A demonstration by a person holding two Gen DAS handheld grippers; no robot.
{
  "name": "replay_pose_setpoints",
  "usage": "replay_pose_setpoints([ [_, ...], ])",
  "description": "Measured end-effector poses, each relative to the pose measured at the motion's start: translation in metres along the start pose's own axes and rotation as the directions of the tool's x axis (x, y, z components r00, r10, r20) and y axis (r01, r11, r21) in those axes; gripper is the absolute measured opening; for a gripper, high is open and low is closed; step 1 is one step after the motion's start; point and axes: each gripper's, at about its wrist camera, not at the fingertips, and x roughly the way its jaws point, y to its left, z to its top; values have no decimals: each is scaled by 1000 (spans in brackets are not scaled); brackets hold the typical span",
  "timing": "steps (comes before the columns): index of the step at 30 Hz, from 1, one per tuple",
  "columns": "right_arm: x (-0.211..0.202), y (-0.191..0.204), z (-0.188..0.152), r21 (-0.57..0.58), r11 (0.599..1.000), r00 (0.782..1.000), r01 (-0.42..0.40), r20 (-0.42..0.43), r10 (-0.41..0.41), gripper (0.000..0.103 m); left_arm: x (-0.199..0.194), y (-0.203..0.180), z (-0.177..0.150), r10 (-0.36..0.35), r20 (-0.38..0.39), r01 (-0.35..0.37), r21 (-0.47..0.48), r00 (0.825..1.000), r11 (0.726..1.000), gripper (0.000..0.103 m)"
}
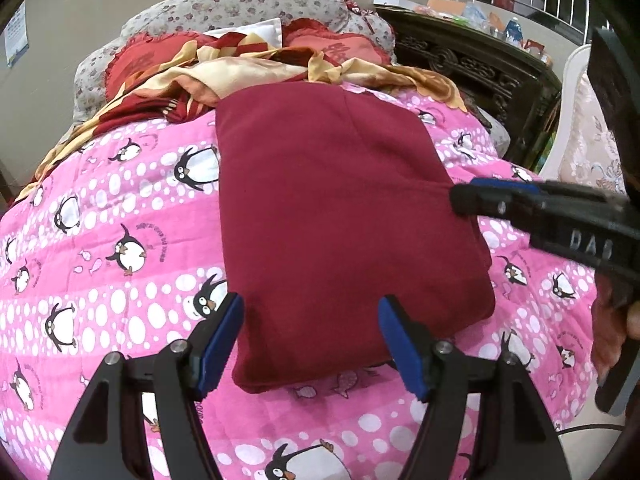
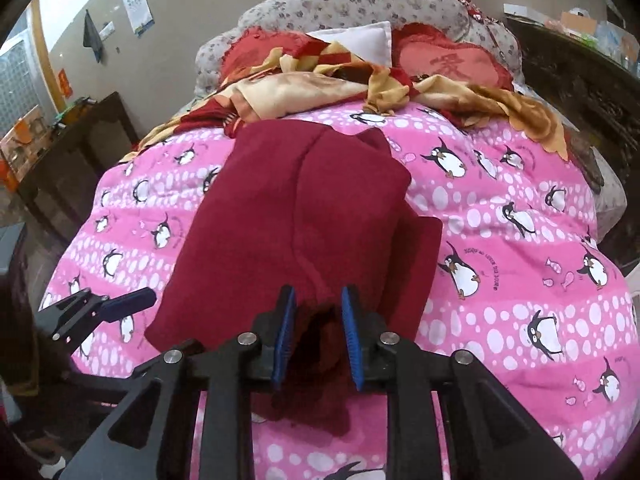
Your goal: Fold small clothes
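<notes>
The maroon garment (image 1: 340, 220) is soft matt cloth with a fine fleecy nap. Under it the pink penguin-print quilt (image 1: 120, 280) is smooth stitched cotton-like cloth. At the quilt's far edge a gold-and-red cover (image 1: 240, 68) has a satiny sheen. The left gripper (image 1: 310, 344) has matt black plastic arms, shiny metal pivot pins and ribbed blue pads (image 1: 400, 348). The dark headboard (image 1: 472, 64) is carved, glossy wood.

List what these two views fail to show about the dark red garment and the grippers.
- Dark red garment: what kind it is; it lies folded, so only plain cloth shows in either view.
- Its near edge in the right wrist view: hidden between the right gripper fingers and in shadow.
- Right gripper in the left wrist view: blurred, its jaws seen edge-on.
- Left gripper: whether its open fingers touch the cloth or quilt.
</notes>
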Motion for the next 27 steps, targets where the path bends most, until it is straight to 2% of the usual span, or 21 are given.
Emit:
replay_pose_setpoints([
  [2,6,-1,-4,0,1000,1000,4,-13,-4,34,-1,0,1,0,1,0,-2,1000,1000,73],
  [6,35,-13,-19,35,999,995,11,-103,-7,37,-1,1,1,-2,-5,2,-3,1000,1000,73],
  [9,31,-22,-21,85,996,996,-30,-80,36,38,-1,8,4,-13,-13,13,-22,1000,1000,74],
  [11,24,-28,-19,118,991,997,-63,-41,68,46,0,19,8,-47,-15,46,-72,999,996,78],
  [13,16,-36,-19,153,984,996,-89,16,87,63,1,31,11,-85,-11,83,-125,996,989,83],
  [15,12,-49,-18,203,974,994,-99,58,89,71,4,44,16,-119,-9,115,-191,993,975,85],
  [18,20,-64,-14,265,958,994,-110,41,103,72,17,61,23,-162,-21,150,-282,987,948,85],
  [21,30,-76,-11,320,936,989,-147,48,139,74,28,71,27,-188,-31,168,-320,982,932,85],
  [24,39,-89,-8,356,926,992,-130,48,121,74,39,79,31,-223,-33,198,-351,974,915,85],
  [27,46,-101,-6,407,894,982,-186,89,164,78,52,83,35,-273,-29,243,-376,962,894,88],
])
